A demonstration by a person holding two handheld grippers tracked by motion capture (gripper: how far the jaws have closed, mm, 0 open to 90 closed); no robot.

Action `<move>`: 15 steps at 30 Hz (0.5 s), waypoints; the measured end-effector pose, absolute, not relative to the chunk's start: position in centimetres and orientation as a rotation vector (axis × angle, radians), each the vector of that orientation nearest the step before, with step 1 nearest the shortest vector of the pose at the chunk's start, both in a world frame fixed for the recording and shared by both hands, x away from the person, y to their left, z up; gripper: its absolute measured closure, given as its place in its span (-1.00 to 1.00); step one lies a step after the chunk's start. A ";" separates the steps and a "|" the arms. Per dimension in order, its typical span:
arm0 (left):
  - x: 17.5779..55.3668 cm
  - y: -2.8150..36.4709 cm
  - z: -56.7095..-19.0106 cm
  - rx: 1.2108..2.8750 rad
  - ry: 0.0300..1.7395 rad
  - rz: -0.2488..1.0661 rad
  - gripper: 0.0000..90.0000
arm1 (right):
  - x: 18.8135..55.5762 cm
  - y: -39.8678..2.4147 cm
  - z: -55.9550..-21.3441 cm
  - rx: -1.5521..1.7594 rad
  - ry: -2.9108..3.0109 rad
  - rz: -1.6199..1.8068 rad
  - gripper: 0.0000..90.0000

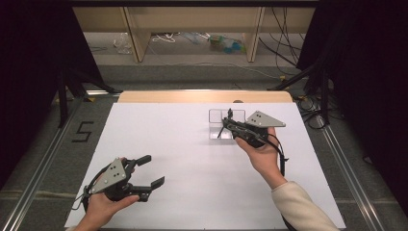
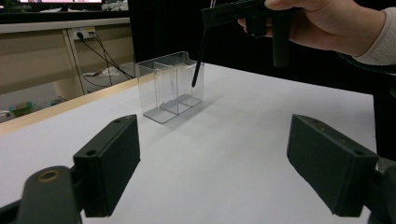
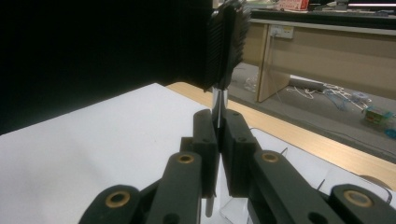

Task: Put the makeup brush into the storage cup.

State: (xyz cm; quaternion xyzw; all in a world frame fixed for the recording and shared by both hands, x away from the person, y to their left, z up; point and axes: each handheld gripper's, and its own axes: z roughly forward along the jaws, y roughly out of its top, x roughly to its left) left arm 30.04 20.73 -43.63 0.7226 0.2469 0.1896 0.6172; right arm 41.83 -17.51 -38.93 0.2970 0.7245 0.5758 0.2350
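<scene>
The right gripper (image 1: 230,126) is held over the white surface (image 1: 192,168) at about two o'clock in the high view, its fingers (image 3: 205,140) pinching the thin shaft of a black brush (image 3: 226,44). In the right gripper view the ribbed brush head stands upright above the closed fingers, and the silvery neck of the shaft runs down between them. In the left gripper view the dark handle end (image 2: 200,58) hangs down from the right gripper (image 2: 233,11) into the clear plastic holder (image 2: 170,86), at its right-hand compartment; whether the tip touches the bottom cannot be told. The holder (image 1: 219,124) is a see-through box with a divider, standing upright on the surface toward the far edge, right of centre.

The left gripper (image 1: 146,173) rests low at seven o'clock in the high view, held in a hand (image 1: 103,207), its fingers (image 2: 109,170) spread wide with nothing between them, pointing toward the holder, well apart from it
</scene>
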 end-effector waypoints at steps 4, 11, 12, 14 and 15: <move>30.0 20.7 -43.6 1.664 0.568 0.437 -0.61 | 41.9 -17.5 -38.9 0.815 1.992 1.577 0.90; 30.0 20.7 -43.6 1.663 0.568 0.437 -0.61 | 42.1 -17.5 -38.7 0.815 1.982 1.581 0.90; 30.0 20.7 -43.6 1.663 0.569 0.438 -0.61 | 42.1 -17.4 -38.6 0.822 1.981 1.585 0.90; 30.0 20.7 -43.6 1.664 0.569 0.439 -0.62 | 42.2 -17.5 -38.5 0.817 1.977 1.583 0.90; 30.0 20.7 -43.6 1.663 0.569 0.438 -0.61 | 42.2 -17.5 -38.5 0.820 1.977 1.578 0.90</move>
